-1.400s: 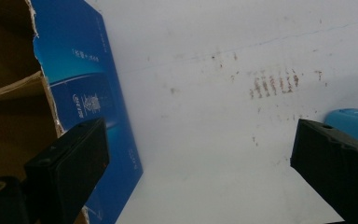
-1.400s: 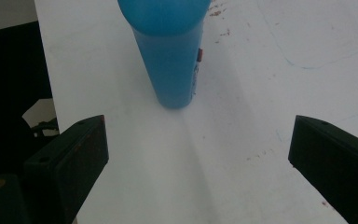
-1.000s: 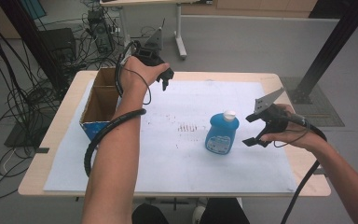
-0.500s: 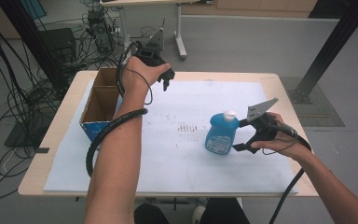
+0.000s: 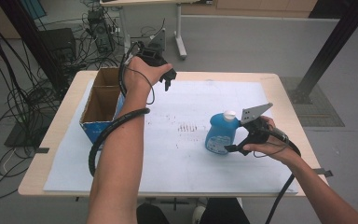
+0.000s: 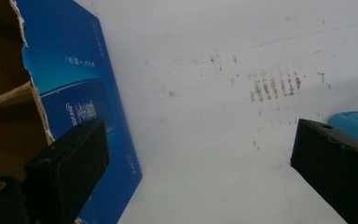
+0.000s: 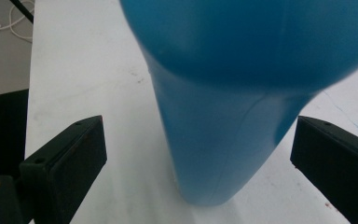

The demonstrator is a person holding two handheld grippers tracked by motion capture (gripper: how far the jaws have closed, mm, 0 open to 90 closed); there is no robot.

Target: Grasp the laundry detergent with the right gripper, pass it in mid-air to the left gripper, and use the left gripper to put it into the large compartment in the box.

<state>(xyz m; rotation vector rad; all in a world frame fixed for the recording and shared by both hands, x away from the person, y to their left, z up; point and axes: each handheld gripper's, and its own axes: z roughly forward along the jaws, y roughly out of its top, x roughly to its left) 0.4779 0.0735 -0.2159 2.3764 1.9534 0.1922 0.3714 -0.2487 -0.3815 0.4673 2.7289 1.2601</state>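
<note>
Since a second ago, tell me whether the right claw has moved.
Yes. The right claw has moved left toward the standing blue bottle, and its open jaws now sit on either side of the bottle's lower body.

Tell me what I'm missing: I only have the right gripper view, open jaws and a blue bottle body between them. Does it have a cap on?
Observer: Yes, the high view shows a white cap on the upright blue bottle.
Operator: Where's the other gripper?
Observer: The left gripper is held up over the far side of the table, beside an open cardboard box.
Operator: Is it holding anything?
Observer: No, the left gripper view shows its jaws wide apart with nothing between them, above the stained white sheet.
Operator: Is my right gripper touching the bottle?
Observer: The right gripper brackets the bottle, with a gap showing at each jaw.
</note>
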